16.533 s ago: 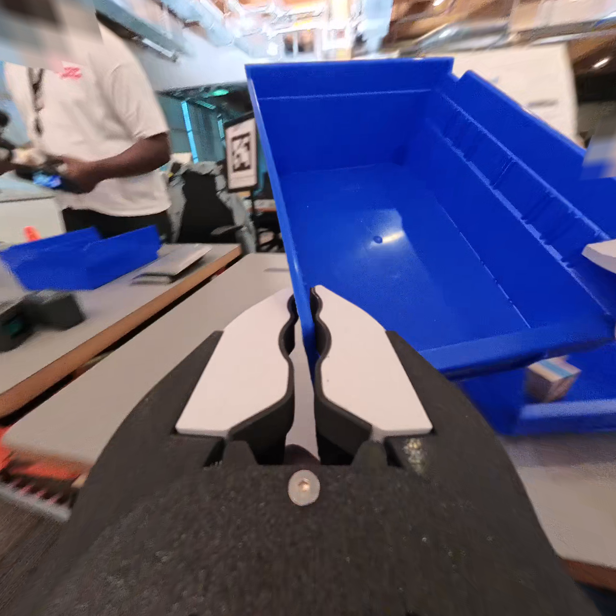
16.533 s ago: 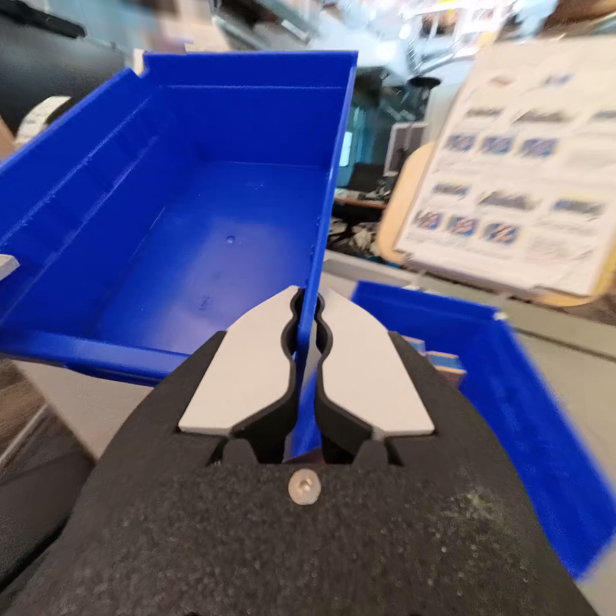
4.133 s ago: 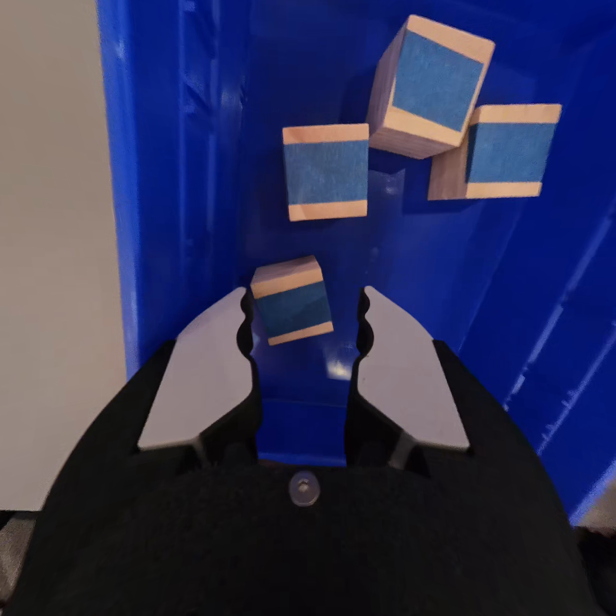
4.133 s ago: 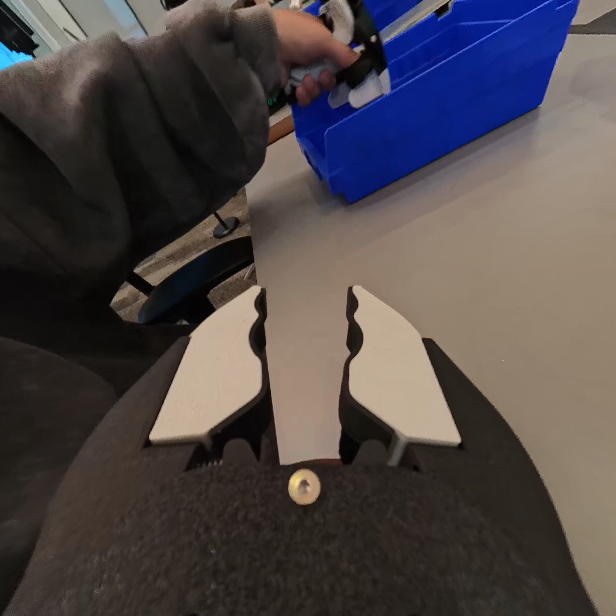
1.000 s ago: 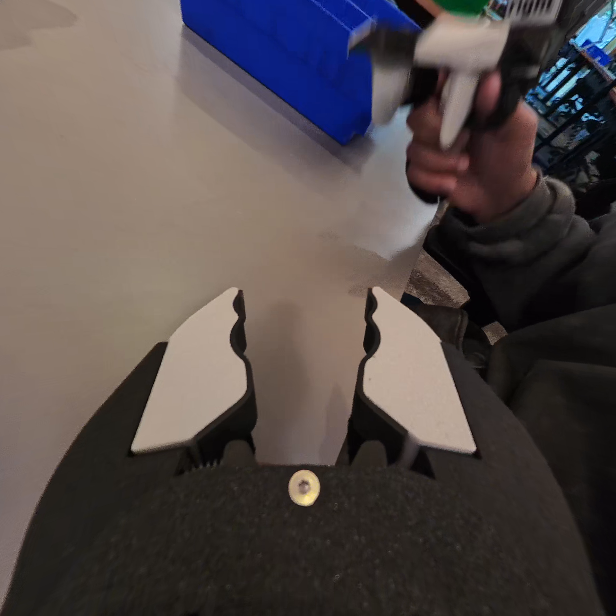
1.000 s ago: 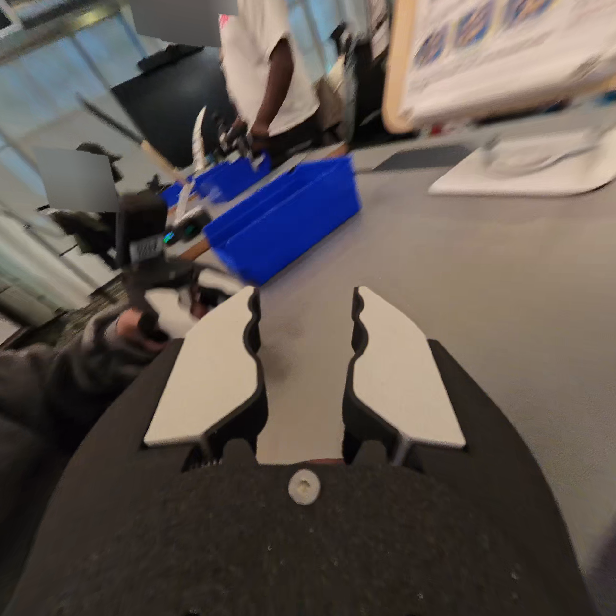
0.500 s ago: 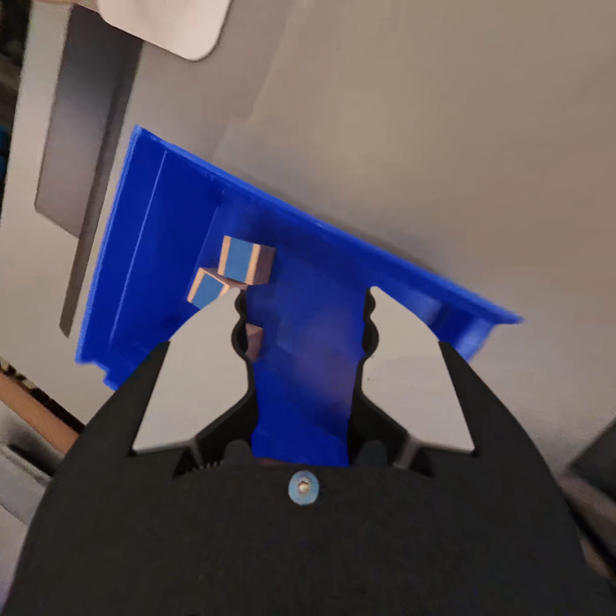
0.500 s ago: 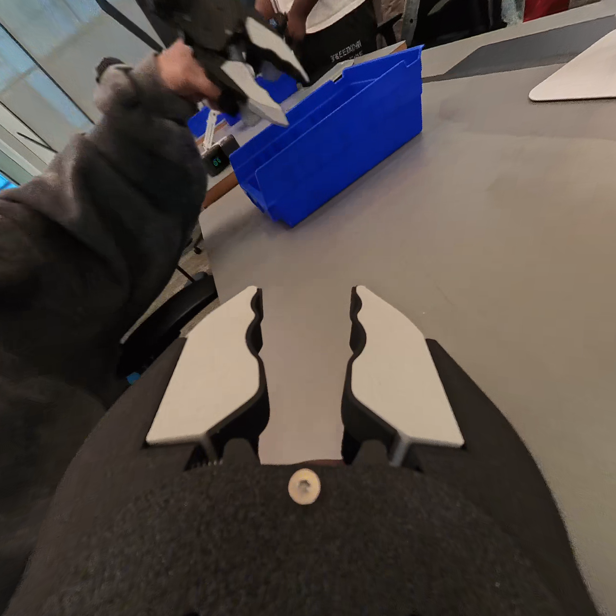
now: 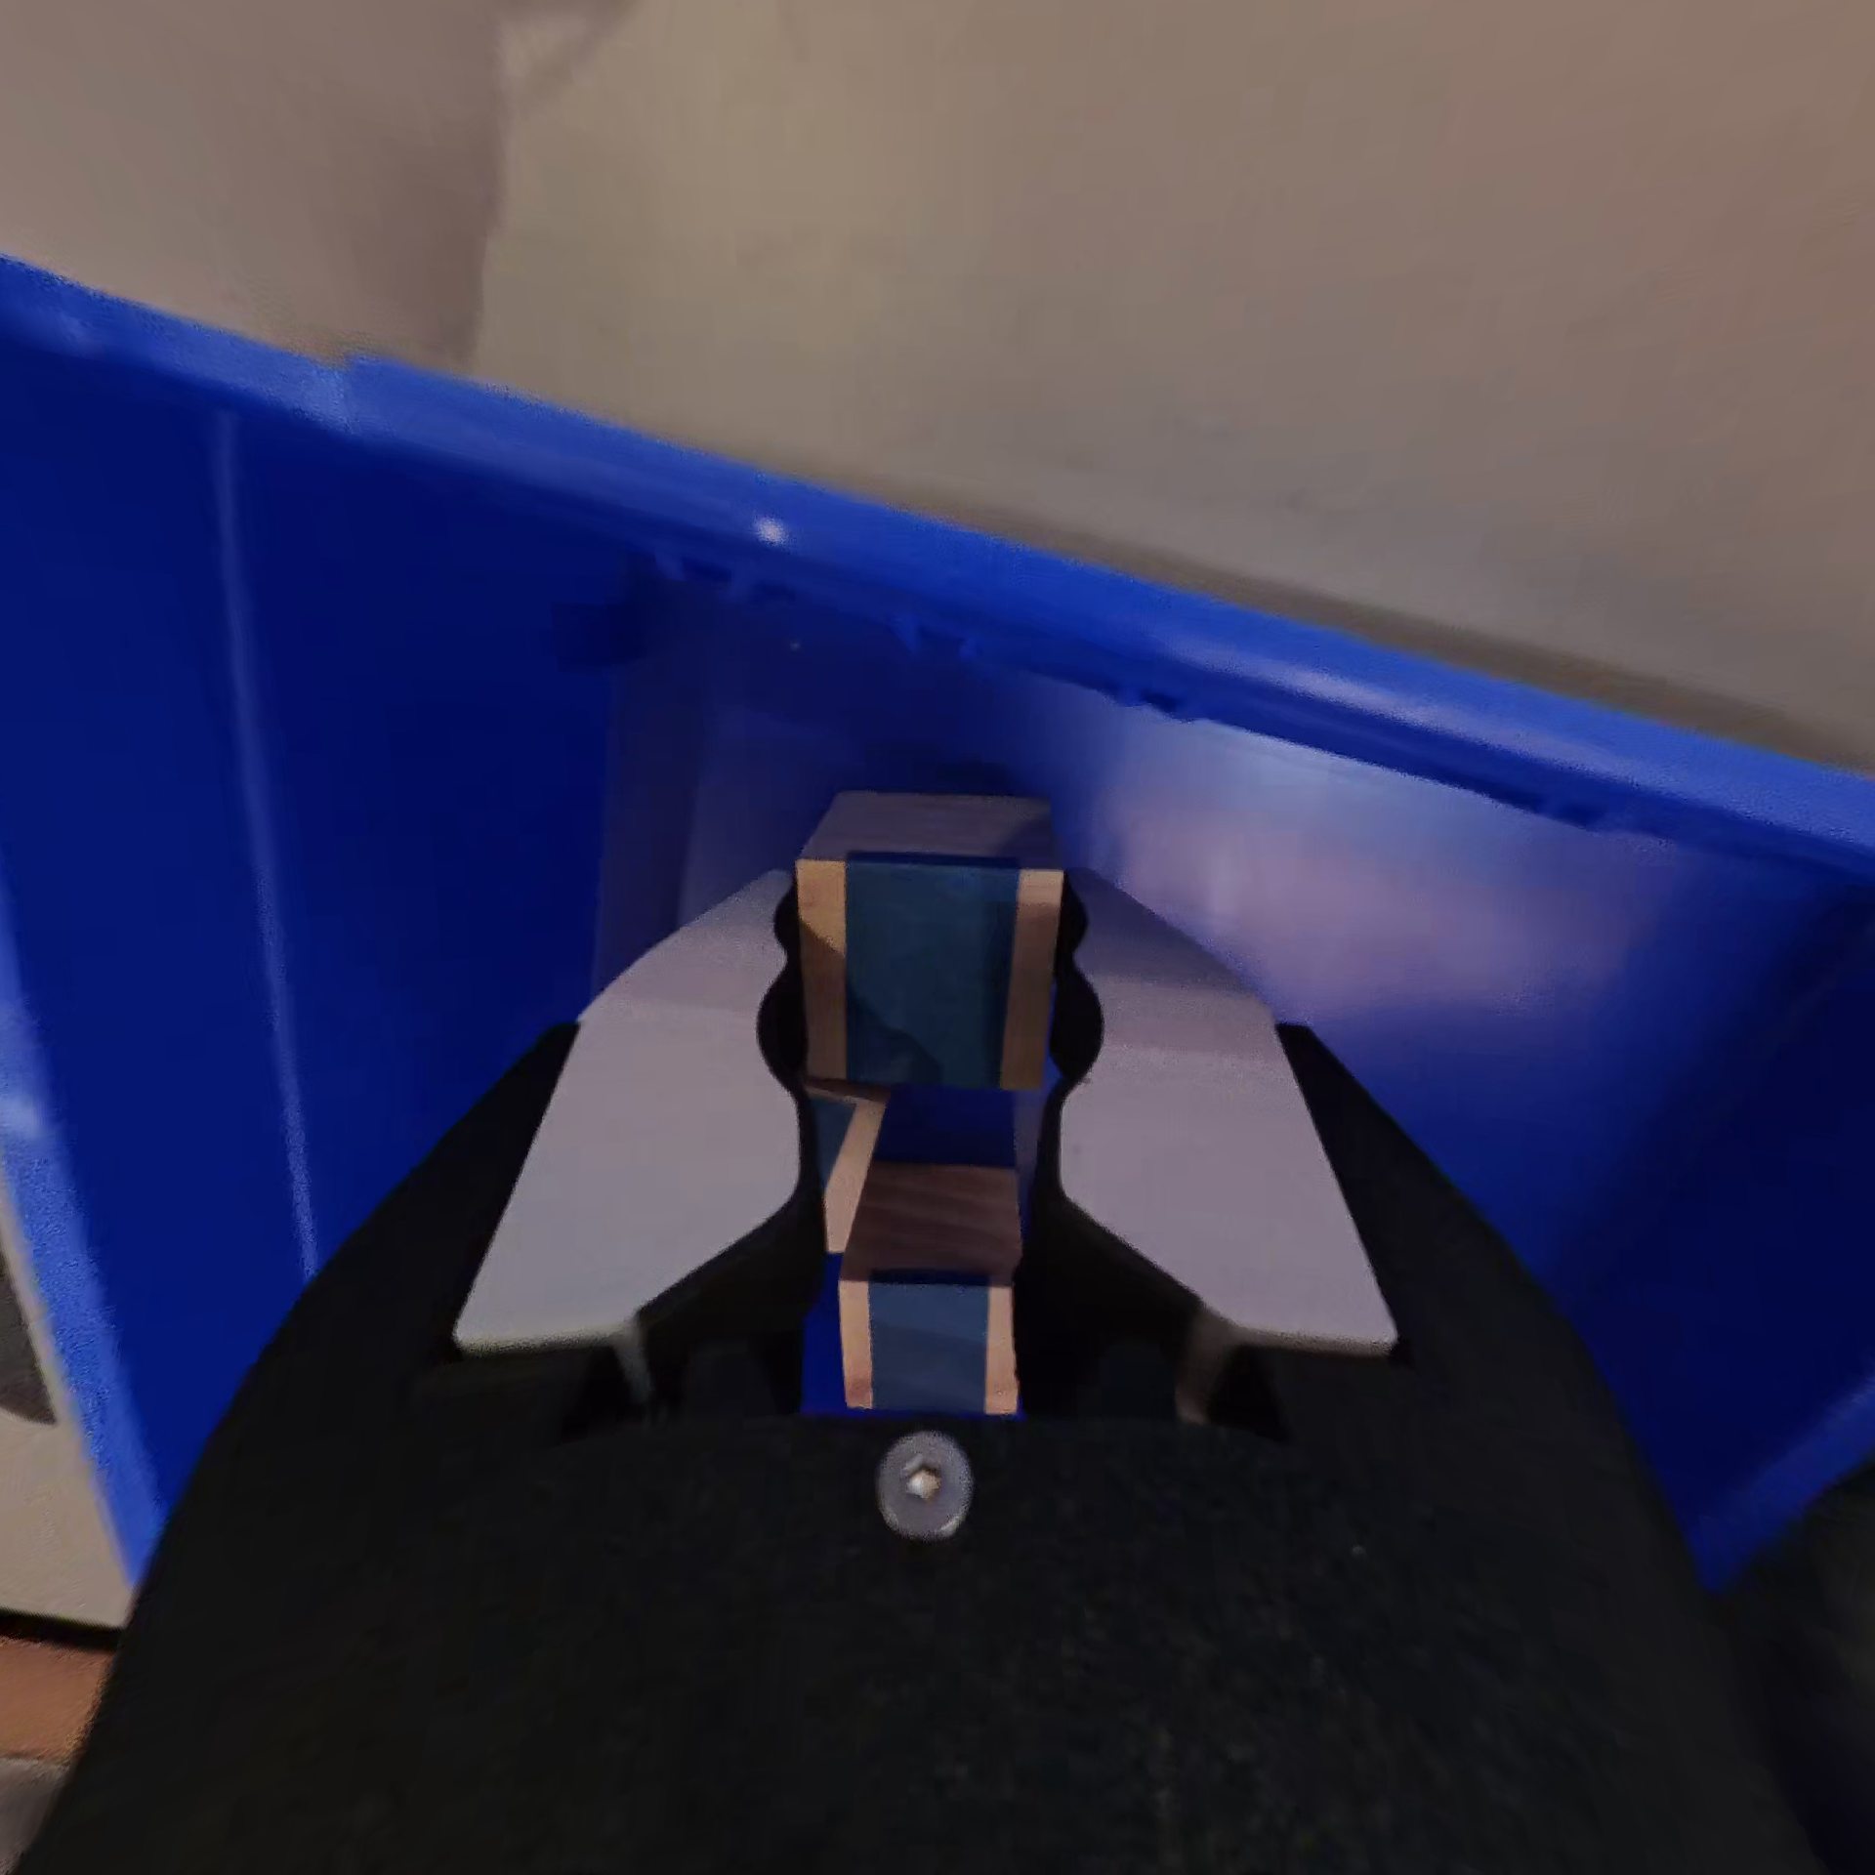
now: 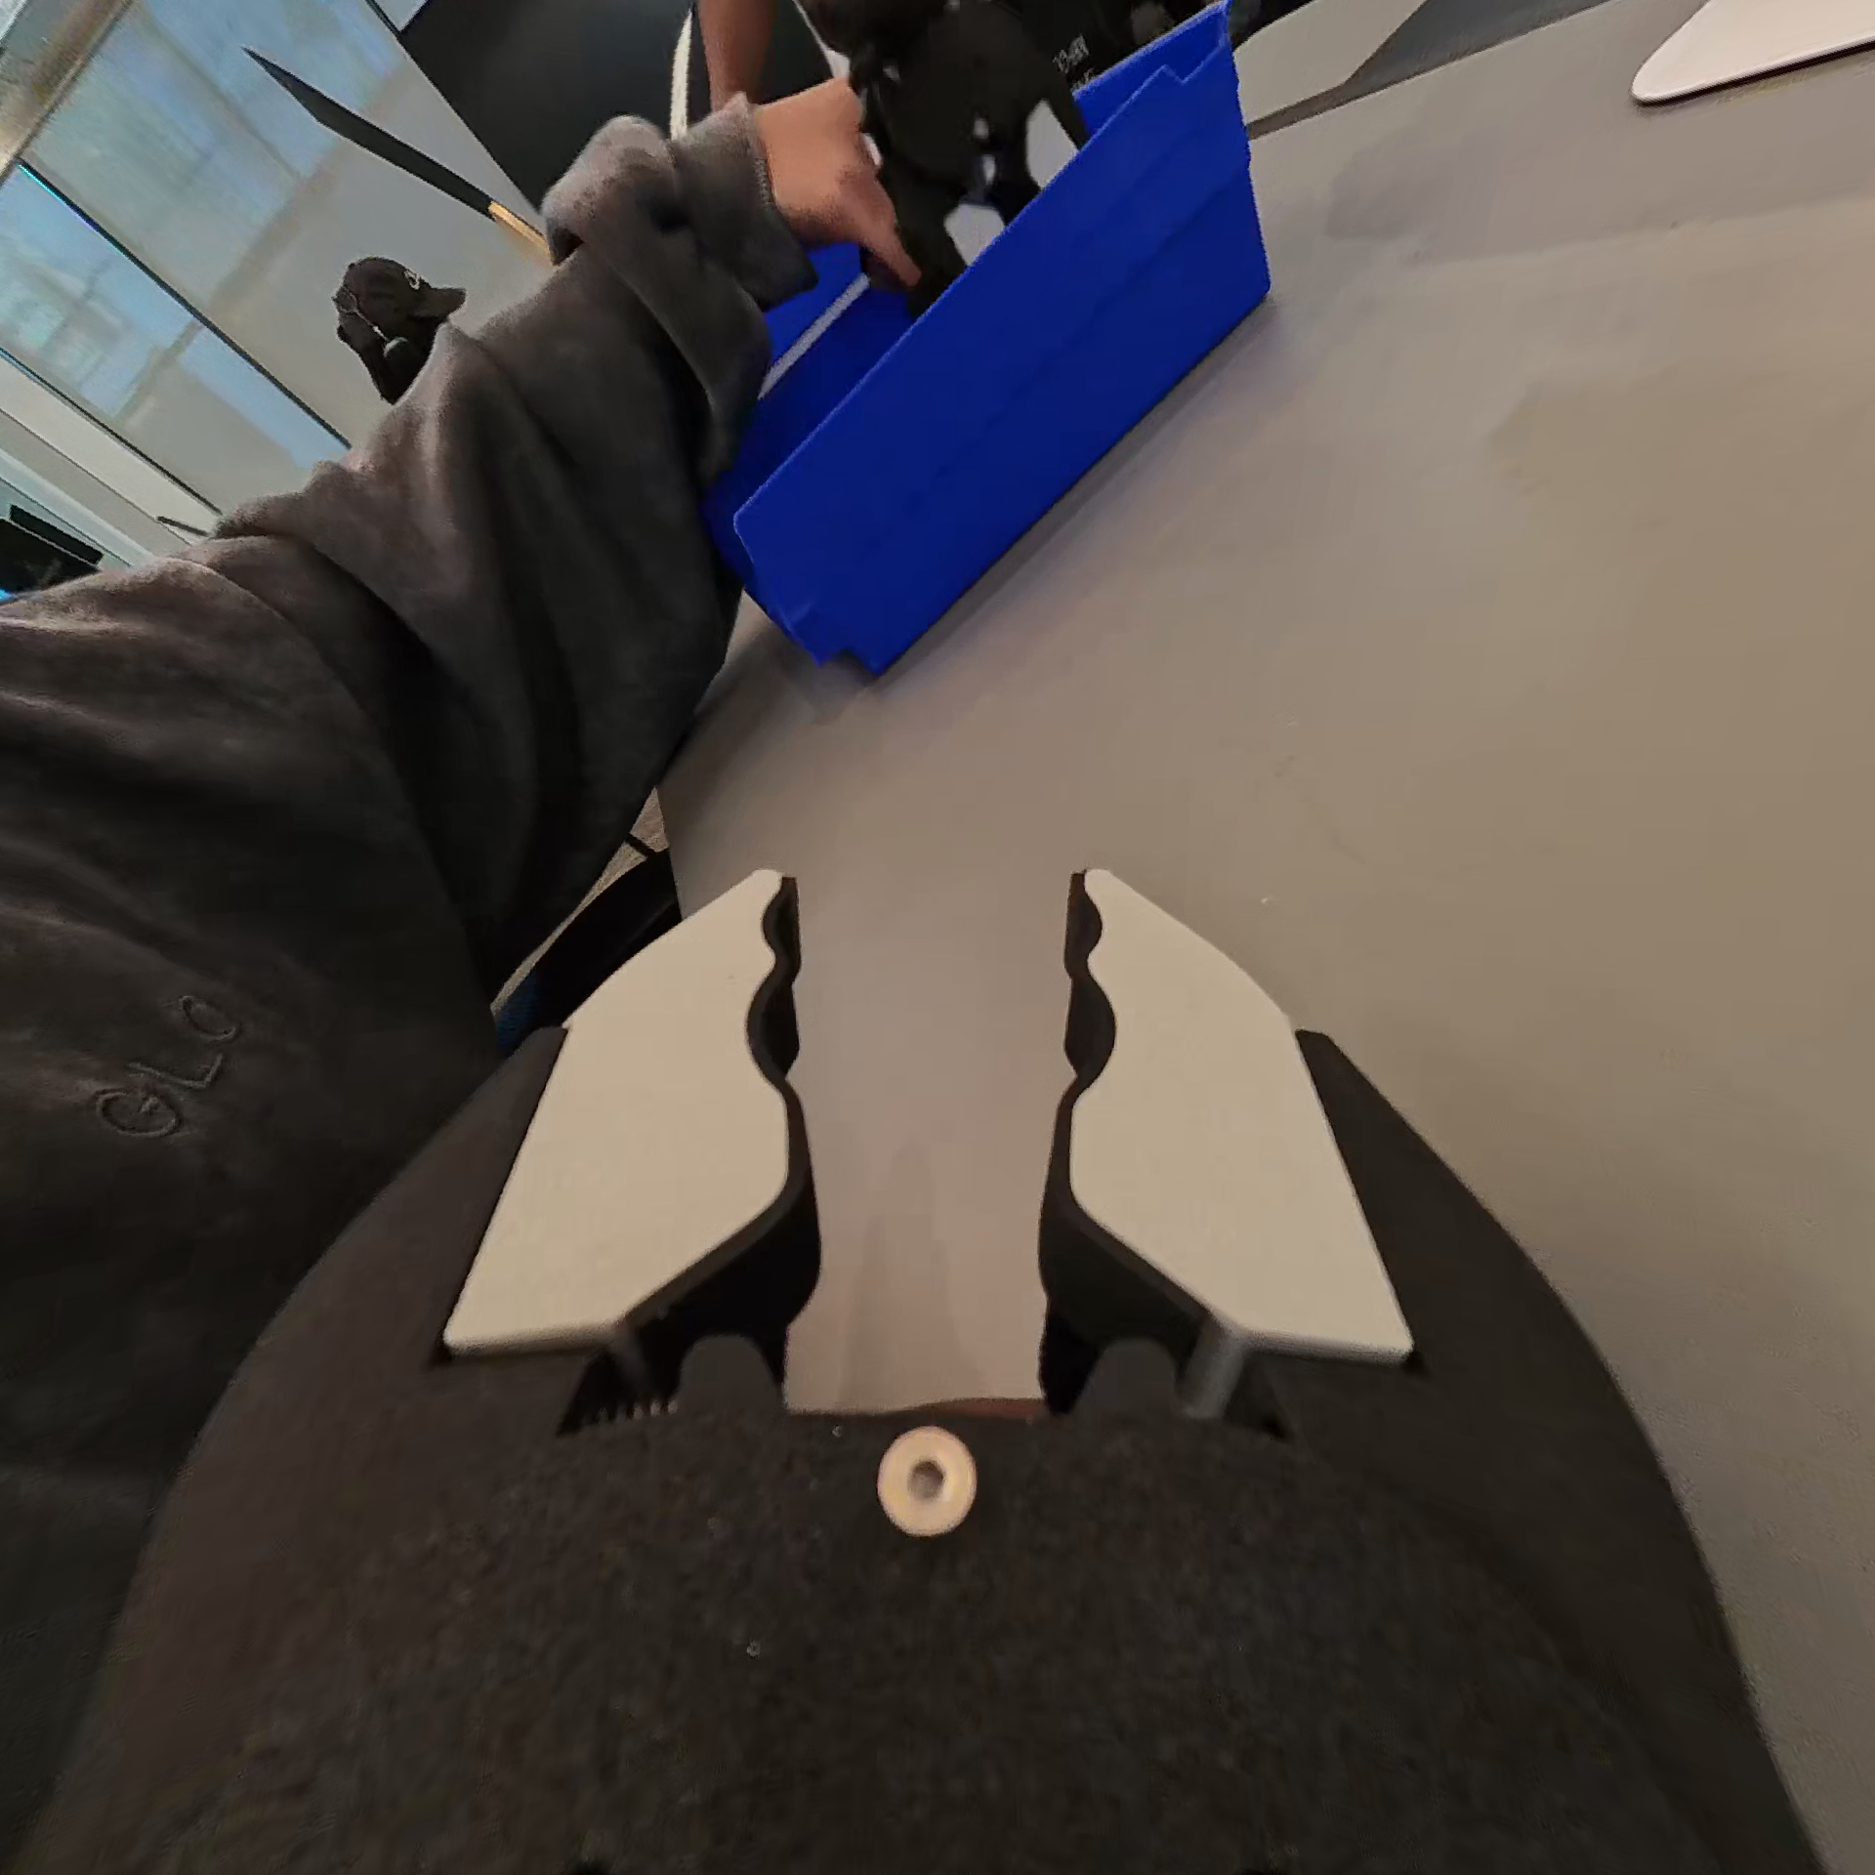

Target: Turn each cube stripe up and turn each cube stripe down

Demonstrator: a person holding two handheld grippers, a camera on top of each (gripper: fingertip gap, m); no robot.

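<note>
Inside a blue plastic bin (image 9: 426, 812) on a grey desk (image 9: 1116, 254), the left tool (image 9: 928, 974) grasps a small wooden cube (image 9: 928, 964) between its fingertips, the blue stripe facing the camera and bare wood bands at either edge. A second striped cube (image 9: 928, 1344) lies nearer the tool's base, seen through the gap between the fingers, with the edge of what looks like a third just beside it on the left. The cube looks light, rigid and unlikely to mark; its taped face is probably slicker than the wood, so the plain side faces pressed by the pads seem the surer hold. The right tool (image 10: 928, 913) rests released over bare desk, nothing between its fingers, the bin well ahead of it to the left beside a grey sleeve (image 10: 457, 558).
</note>
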